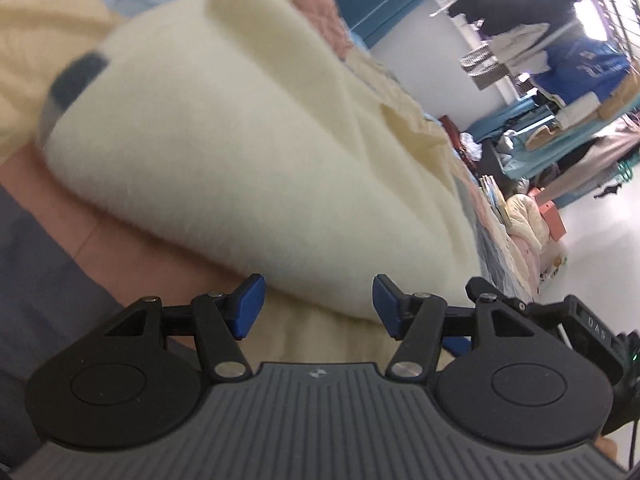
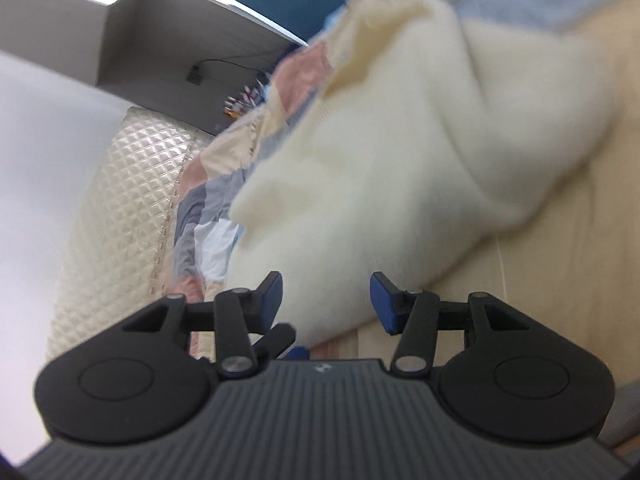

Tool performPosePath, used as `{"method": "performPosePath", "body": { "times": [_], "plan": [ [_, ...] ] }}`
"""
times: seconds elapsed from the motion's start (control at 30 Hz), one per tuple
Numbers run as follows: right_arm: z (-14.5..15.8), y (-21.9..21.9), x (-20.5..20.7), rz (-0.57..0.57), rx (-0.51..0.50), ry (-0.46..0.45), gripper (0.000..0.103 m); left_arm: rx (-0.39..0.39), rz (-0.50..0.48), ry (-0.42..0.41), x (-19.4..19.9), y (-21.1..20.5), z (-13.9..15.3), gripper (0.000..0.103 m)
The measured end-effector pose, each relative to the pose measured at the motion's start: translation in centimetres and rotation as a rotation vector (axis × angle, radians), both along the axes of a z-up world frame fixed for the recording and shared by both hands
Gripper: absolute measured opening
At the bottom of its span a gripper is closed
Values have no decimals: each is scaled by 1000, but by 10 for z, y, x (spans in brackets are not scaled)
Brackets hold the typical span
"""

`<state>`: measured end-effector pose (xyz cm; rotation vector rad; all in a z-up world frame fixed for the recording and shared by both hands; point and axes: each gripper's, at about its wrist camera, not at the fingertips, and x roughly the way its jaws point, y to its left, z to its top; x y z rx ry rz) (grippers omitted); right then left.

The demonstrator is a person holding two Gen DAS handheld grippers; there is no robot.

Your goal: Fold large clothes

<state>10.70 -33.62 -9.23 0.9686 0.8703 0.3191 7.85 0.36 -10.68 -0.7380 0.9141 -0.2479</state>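
With both the left gripper and right gripper standing wide and empty just short of the cream fleece garment, I judged a regrip for the following fold was due.

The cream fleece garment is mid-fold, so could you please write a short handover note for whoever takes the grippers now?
Left gripper: open, holding nothing, at the near edge of the cream fleece garment.
Right gripper: open, holding nothing, with a fleece corner in front of its open jaws, pads not pressing.
Garment: lies bunched and partly doubled over on the patchwork bedspread.
Done: some folds are in, judging by the layers.
Left: probably re-grip the edges, finish and flatten the fold.
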Motion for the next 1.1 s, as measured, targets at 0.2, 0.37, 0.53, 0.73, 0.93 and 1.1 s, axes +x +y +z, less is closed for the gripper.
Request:
{"method": "performPosePath", "body": {
  "times": [0.2,0.37,0.53,0.73,0.93,1.1],
  "plan": [
    [-19,0,5,-42,41,87,67,-153,48,80,13,18,-19,74],
    [-38,-2,8,-92,91,152,89,-289,117,151,19,33,-40,77],
    [-47,-14,8,-224,108,194,89,-378,253,135,23,60,-51,77],
    [-38,-26,13,-367,6,143,89,-442,320,147,42,77,-63,76],
    [-49,-23,22,-363,2,163,71,-385,346,122,52,81,-58,65],
    [-31,-26,2,-350,-28,69,36,-260,337,51,38,82,-39,38]
  ]
}}
